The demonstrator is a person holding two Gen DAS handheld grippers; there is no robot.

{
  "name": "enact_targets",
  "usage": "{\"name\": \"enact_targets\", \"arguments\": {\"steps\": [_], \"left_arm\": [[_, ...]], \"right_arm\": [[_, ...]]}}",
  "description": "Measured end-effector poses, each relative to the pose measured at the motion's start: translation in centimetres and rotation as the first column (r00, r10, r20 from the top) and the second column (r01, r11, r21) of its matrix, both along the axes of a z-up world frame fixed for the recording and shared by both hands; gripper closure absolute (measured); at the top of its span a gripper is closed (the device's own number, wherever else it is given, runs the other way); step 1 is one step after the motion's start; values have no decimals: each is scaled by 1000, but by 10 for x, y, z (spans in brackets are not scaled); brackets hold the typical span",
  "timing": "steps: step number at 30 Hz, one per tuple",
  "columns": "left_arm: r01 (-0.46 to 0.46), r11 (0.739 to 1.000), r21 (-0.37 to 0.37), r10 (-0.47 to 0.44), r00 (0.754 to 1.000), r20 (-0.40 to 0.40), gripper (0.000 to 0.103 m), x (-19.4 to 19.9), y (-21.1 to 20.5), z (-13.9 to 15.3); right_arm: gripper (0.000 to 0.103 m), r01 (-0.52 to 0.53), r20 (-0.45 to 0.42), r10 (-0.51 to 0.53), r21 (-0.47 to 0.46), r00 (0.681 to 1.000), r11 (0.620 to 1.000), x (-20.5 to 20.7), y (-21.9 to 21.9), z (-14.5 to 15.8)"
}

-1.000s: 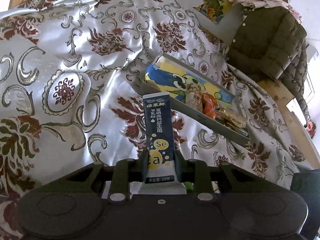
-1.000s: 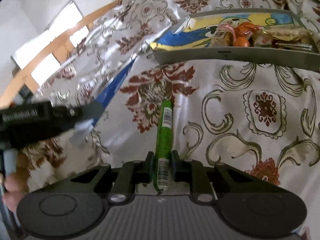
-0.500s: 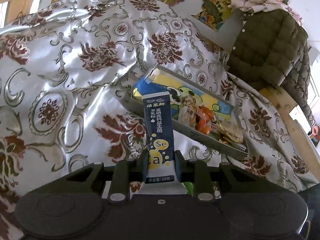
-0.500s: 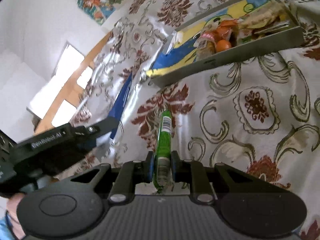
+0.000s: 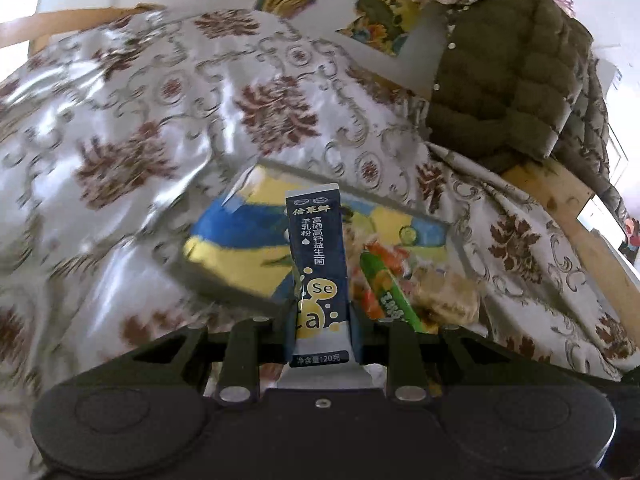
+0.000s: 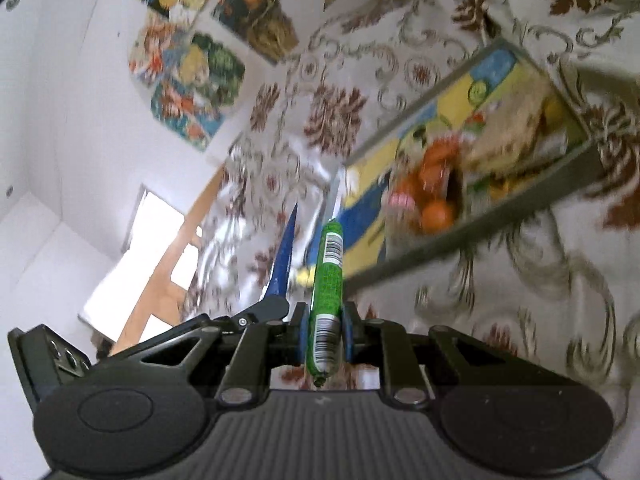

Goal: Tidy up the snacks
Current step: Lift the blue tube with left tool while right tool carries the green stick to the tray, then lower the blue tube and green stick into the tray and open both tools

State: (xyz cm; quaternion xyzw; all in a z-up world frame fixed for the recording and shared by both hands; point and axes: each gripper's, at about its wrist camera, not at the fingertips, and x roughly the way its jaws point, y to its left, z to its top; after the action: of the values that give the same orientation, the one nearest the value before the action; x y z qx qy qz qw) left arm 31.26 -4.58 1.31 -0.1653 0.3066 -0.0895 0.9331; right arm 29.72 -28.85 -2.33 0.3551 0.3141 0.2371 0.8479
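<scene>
My left gripper [image 5: 320, 320] is shut on a dark blue sachet [image 5: 318, 256] with white writing, held upright over the near wall of a grey tray [image 5: 216, 278]. The tray has a yellow and blue lining and holds orange and golden wrapped snacks [image 5: 444, 292]. My right gripper [image 6: 323, 328] is shut on a thin green stick snack [image 6: 328, 276] with a barcode, pointing at the tray's [image 6: 500, 216] left end. That green stick [image 5: 390, 296] also shows just right of the sachet. In the right wrist view the blue sachet [image 6: 285, 256] appears edge-on, close beside the stick.
The tray lies on a shiny silver cloth with brown flower patterns [image 5: 160, 120]. A dark olive padded jacket [image 5: 508, 68] is heaped at the back right by a wooden rail [image 5: 560, 188]. Colourful pictures [image 6: 188, 72] hang on the white wall.
Both grippers have moved in to the tray with their snacks, side by side. The right gripper has rolled, tilting its view. The green stick has come into the left wrist view.
</scene>
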Motion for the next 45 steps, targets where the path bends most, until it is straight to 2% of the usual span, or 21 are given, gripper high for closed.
{"name": "enact_targets", "arguments": {"steps": [4,9,16,26,37,39,42,45], "left_arm": [[11,1000,4,-11,1000,15,75,36,-15,-2],[14,999,29,-15,1000,20,75,75,-30,-10],[10,996,86,-11,1000,16,75,111,-39,-25],[22,995,93,-21,1000,-14,75,122,-43,-43],[20,993,113,-14,999,-48,72,119,-42,-51],[13,993,117,-8,999,-41,68,117,-40,-50],[-3,993,117,6,1000,-29,52,113,-36,-46],[-12,992,125,14,1000,-11,45,107,-33,-40]], "right_arm": [[84,65,23,-65,19,998,998,27,-17,-1],[84,141,56,-140,-1,989,990,55,-31,-7],[84,204,35,-203,-24,979,979,87,-44,-22],[84,207,47,-202,-147,978,967,87,-26,-35],[81,198,84,-182,-268,980,943,82,-15,-32],[81,196,92,-177,-288,980,937,81,-14,-30],[80,197,114,-169,-321,979,926,78,-10,-24],[78,193,134,-156,-337,979,921,74,-6,-17]]}}
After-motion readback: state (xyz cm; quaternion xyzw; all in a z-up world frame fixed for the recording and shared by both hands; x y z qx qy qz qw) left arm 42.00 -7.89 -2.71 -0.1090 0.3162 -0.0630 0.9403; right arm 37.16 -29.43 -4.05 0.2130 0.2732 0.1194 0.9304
